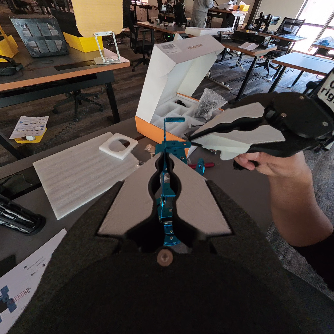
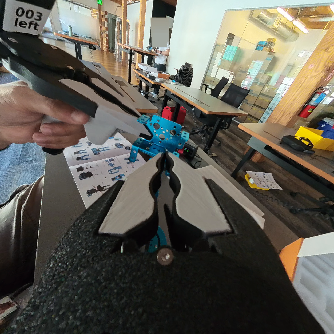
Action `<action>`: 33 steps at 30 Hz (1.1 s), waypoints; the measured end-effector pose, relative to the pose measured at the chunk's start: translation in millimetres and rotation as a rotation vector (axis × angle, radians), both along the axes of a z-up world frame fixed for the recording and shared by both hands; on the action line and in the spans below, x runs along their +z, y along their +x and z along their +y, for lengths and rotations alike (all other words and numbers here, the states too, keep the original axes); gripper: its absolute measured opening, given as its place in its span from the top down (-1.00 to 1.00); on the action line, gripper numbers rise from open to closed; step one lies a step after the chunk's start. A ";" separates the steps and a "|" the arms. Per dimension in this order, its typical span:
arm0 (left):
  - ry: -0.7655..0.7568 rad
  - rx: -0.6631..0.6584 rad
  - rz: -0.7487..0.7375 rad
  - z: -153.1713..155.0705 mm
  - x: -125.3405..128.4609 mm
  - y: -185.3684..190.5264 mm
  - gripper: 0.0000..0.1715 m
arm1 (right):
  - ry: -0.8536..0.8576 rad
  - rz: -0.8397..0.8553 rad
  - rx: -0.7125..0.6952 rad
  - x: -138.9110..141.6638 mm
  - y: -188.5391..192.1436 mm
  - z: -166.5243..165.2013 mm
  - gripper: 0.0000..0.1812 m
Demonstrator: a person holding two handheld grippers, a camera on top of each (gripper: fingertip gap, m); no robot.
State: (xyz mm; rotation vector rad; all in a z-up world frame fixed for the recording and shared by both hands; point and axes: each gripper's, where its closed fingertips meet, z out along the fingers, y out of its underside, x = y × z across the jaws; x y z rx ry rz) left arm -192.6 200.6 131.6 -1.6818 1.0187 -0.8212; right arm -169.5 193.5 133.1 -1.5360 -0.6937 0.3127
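A blue metal bracket assembly (image 1: 173, 144) with perforated plates is held above the dark table between both grippers. My left gripper (image 1: 165, 153) is shut on one of its thin upright plates, which runs down between the fingers. My right gripper (image 1: 189, 140) comes in from the right, and its tips pinch a tab of the same assembly. In the right wrist view, my right gripper (image 2: 165, 153) is shut on the lower edge of the blue assembly (image 2: 162, 132). My left gripper (image 2: 143, 125) grips its upper left corner. A hand holds each gripper.
An open white box with an orange base (image 1: 150, 130), foam compartments and a bubble-wrap bag (image 1: 207, 104) stands behind. A foam sheet (image 1: 81, 173) and a foam square frame (image 1: 118, 144) lie to the left. A red tool (image 1: 207, 164) and an instruction booklet (image 2: 101, 162) lie on the table. The tips of both grippers are at nearly the same place.
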 end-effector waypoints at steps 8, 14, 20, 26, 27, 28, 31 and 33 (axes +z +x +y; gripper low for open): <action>-0.001 0.002 -0.007 -1.3 -3.3 -2.8 0.99 | -0.090 -0.017 0.023 -12.4 0.2 -1.4 0.75; -0.013 -0.001 -0.006 -2.9 -8.8 -4.9 1.00 | -0.113 -0.070 0.001 -24.2 -2.1 7.9 0.83; -0.048 -0.020 -0.023 -5.6 -11.9 -6.6 0.99 | -0.091 -0.097 -0.012 -22.2 1.3 6.8 1.00; -0.046 -0.029 -0.021 -8.1 -14.7 -5.1 0.99 | -0.096 -0.138 -0.025 -26.5 3.0 4.9 1.00; -0.045 -0.030 -0.020 -8.4 -14.7 -5.2 0.99 | -0.095 -0.138 -0.023 -26.5 2.6 3.8 1.00; -0.042 -0.031 -0.017 -8.7 -14.7 -5.3 0.99 | -0.095 -0.137 -0.021 -26.5 2.5 2.9 1.00; -0.032 -0.033 -0.010 -9.2 -15.0 -5.5 0.99 | -0.093 -0.134 -0.017 -25.5 2.3 0.7 1.00; -0.024 -0.035 -0.006 -9.6 -15.3 -5.5 0.99 | -0.094 -0.132 -0.013 -25.4 2.1 -0.2 1.00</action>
